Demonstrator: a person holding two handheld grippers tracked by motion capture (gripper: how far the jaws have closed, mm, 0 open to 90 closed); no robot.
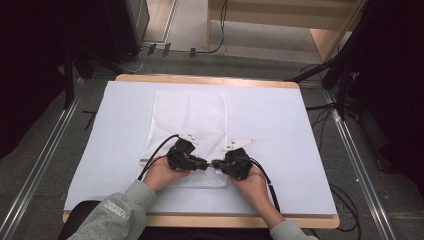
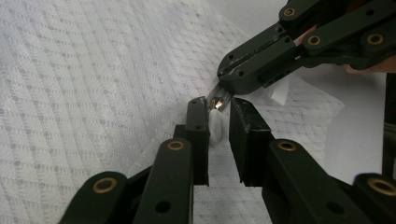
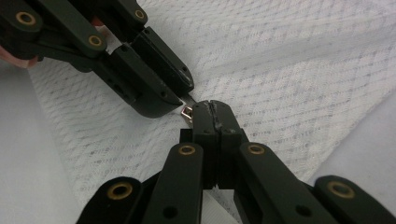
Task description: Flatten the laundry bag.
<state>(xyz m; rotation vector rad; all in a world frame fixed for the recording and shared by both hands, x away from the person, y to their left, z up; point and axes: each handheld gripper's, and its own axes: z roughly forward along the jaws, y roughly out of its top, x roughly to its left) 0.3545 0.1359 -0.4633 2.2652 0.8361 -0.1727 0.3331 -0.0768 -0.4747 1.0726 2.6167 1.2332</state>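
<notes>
White mesh fabric, a flat rectangular laundry-style bag, lay on the pale blue table mat in the high view, and I had both tools meeting over its near edge: my left gripper and right gripper tip to tip, almost touching.

From the left gripper view, my own jaws stood slightly apart around a small white tab at the bag's seam, not yet pinched. Just beyond that tab, the right gripper held a small silvery metal zipper pull.

From the right gripper view, my jaws were pressed together on that metal pull, the left gripper right against it.

I judged this the opening of the zip: the next move called for clamping the left on the tab to anchor the bag, then drawing the pull steadily along the seam.
</notes>
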